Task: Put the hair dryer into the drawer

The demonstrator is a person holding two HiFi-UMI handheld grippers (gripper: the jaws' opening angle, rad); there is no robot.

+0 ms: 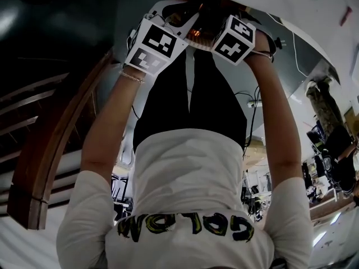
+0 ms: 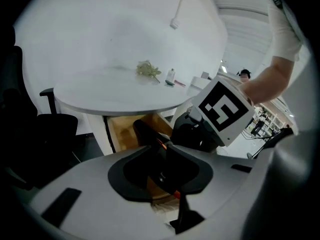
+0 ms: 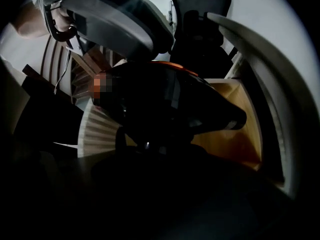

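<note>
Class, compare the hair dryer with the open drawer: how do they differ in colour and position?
The hair dryer is black with orange trim; the drawer is light wood. The hair dryer is held in the air by the left gripper and right gripper; the drawer sits pulled open under the white table.

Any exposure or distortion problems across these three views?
Right gripper view: badly underexposed, lower half near black, and the hair dryer is a dark mass against the lit wooden drawer. Left gripper view: heavy fisheye with black corners, and the white table is nearly washed out. Head view: dark left, bright right, and the person's shirt is in focus.
</note>
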